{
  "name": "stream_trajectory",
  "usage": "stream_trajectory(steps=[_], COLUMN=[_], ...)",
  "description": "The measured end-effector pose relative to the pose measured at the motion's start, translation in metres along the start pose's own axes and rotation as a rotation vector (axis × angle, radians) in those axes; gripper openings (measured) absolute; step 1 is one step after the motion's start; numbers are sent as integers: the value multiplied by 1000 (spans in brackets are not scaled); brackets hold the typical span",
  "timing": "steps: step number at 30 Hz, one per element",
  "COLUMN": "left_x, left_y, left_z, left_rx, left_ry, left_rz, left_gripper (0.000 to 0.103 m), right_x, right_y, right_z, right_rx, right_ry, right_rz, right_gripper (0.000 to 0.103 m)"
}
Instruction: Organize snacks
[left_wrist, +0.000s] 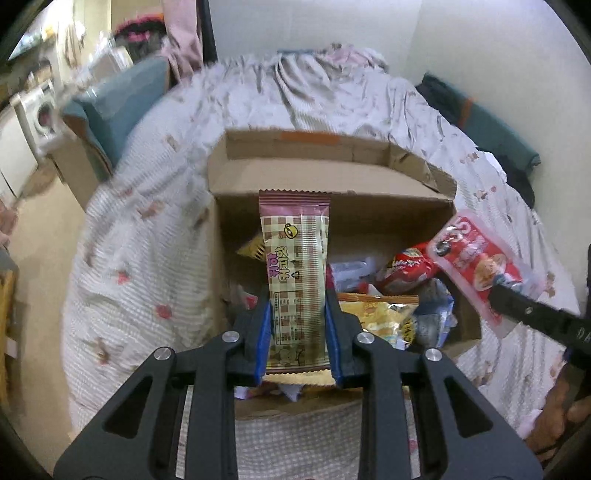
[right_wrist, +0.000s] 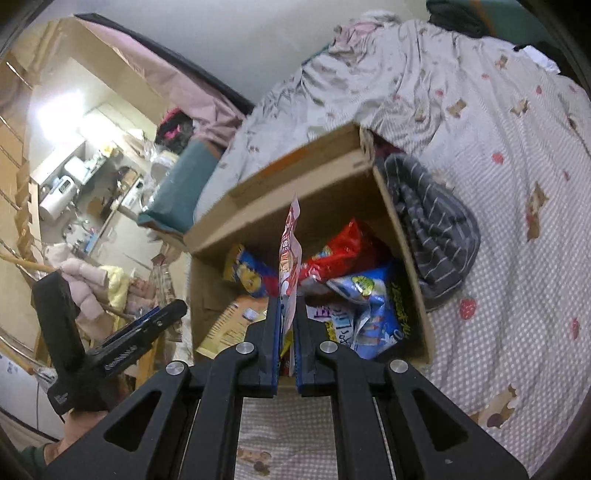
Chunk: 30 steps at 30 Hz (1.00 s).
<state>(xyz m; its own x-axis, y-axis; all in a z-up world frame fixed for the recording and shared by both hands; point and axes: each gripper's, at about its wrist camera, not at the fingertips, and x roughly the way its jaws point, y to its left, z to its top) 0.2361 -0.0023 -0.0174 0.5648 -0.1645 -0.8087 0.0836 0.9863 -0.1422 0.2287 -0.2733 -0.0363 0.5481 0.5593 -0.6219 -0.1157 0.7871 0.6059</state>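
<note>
An open cardboard box of mixed snack packets sits on the bed. My left gripper is shut on a long checked brown-and-cream snack bar, held upright over the box. My right gripper is shut on a flat red-and-white pouch, seen edge-on above the box; in the left wrist view that pouch hangs over the box's right side. Inside lie a red bag, a blue-and-white bag and a yellow packet.
A patterned quilt covers the bed around the box. A grey striped cloth is bunched against the box's right wall. A teal cushion lies at the bed's left edge, with the floor beyond. A hand holds the right gripper.
</note>
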Motion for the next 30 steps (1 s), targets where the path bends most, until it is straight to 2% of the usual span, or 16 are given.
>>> stream_trajectory(steps=[9, 15, 17, 21, 23, 25, 26, 28, 30], left_x=[15, 18, 16, 12, 10, 7, 5, 1, -2], left_y=[0, -1, -3, -6, -6, -5, -4, -1, 0], left_z=[9, 7, 7, 5, 5, 4, 4, 3, 3], left_rx=[-6, 4, 3, 13, 22, 18, 11, -7, -16], left_ry=[13, 8, -1, -8, -24, -38, -46, -65, -73], left_rz=[3, 20, 22, 20, 34, 37, 36, 41, 33], left_gripper=[23, 23, 23, 23, 29, 51, 58, 78, 82], right_x=[52, 63, 63, 62, 62, 62, 61, 61, 58], right_y=[10, 16, 15, 13, 10, 9, 9, 7, 9], right_z=[14, 14, 13, 13, 14, 14, 14, 14, 15], right_rx=[39, 23, 21, -8, 13, 20, 24, 38, 20], right_ry=[62, 80, 80, 61, 68, 68, 65, 69, 56], right_rz=[96, 117, 115, 56, 79, 78, 76, 88, 68], right_gripper=[6, 7, 7, 7, 7, 9, 11, 11, 11])
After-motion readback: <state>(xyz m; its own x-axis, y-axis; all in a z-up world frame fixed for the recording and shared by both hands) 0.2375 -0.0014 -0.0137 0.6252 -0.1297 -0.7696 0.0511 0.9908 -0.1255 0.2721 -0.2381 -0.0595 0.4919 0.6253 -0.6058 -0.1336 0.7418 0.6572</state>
